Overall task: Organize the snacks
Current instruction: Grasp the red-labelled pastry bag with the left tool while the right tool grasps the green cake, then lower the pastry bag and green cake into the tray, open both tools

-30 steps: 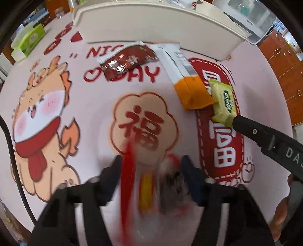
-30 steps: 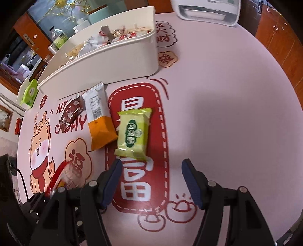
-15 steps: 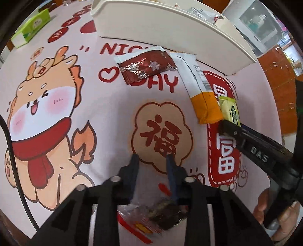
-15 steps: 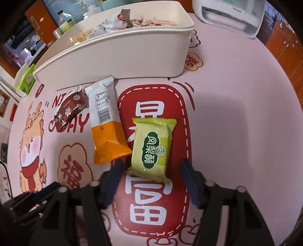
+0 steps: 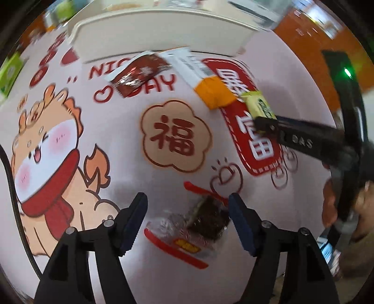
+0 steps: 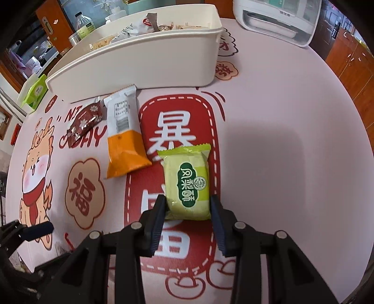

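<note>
**A:** What did the left wrist view show, starting at its left edge?

**B:** A cartoon dragon print filled the left of the desk (image 5: 131, 145). At the bottom centre the left tongs (image 5: 188, 214) stood wide apart. A clear wrapper with red trim and a dark cake (image 5: 198, 224) lay on the desk between the fingers; the blur left it unclear whether either one touched it. Upper centre, a dark red packet (image 5: 140, 72) lay just below the white bin (image 5: 163, 39), with a white and orange packet (image 5: 201, 79) beside it to the right.

**A:** And further right?

**B:** The right tongs (image 5: 264, 121) reached in from the right edge, their tip at a green pastry packet (image 5: 258, 106).

**A:** The right wrist view?

**B:** Far left, a green tissue pack (image 6: 35, 91) sat at the desk's edge. The dark red packet (image 6: 85, 122) and the white and orange packet (image 6: 125, 133) lay left of centre, just in front of the bin (image 6: 145, 63), which held several snacks. In the lower centre the right tongs (image 6: 188, 208) were narrowed around the green pastry packet (image 6: 187, 184), a finger on each side of its near end, lying on the red printed panel. Upper right stood a white appliance (image 6: 278, 21).
</note>
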